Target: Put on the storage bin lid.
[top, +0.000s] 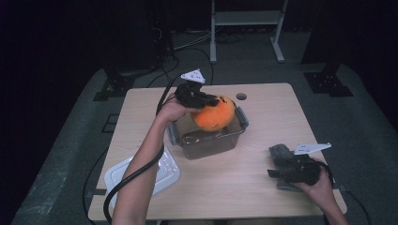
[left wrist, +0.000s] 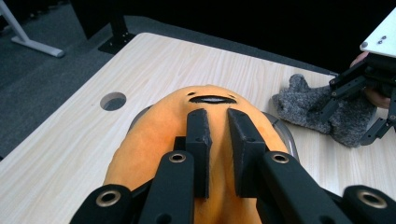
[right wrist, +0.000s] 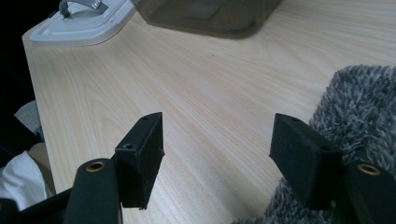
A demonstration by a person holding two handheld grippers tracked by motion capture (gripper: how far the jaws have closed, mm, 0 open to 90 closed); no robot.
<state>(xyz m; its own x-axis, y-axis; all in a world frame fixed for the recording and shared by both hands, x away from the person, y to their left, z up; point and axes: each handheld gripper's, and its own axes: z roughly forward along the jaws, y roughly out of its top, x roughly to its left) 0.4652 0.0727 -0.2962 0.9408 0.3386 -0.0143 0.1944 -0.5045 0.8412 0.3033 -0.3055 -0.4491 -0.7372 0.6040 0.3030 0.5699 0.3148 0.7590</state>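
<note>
While the left gripper [top: 202, 100] pinches the orange plush toy [top: 214, 115] tightly between its jaws, the toy hangs over the clear plastic box [top: 211, 140] at the table [top: 244, 187] centre. Right gripper [top: 285, 171] rests spread wide, empty, beside a grey fuzzy cloth [top: 280, 153].

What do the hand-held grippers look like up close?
Each hand-held gripper, left and right, is black, with two flat, blocky jaws on jointed bars fixed by round metal rivets. A pale three-cornered plate dotted with small screws sits on top of each. A thick black cable trails from the left one. The forearms are bare, with no sleeves.
</note>
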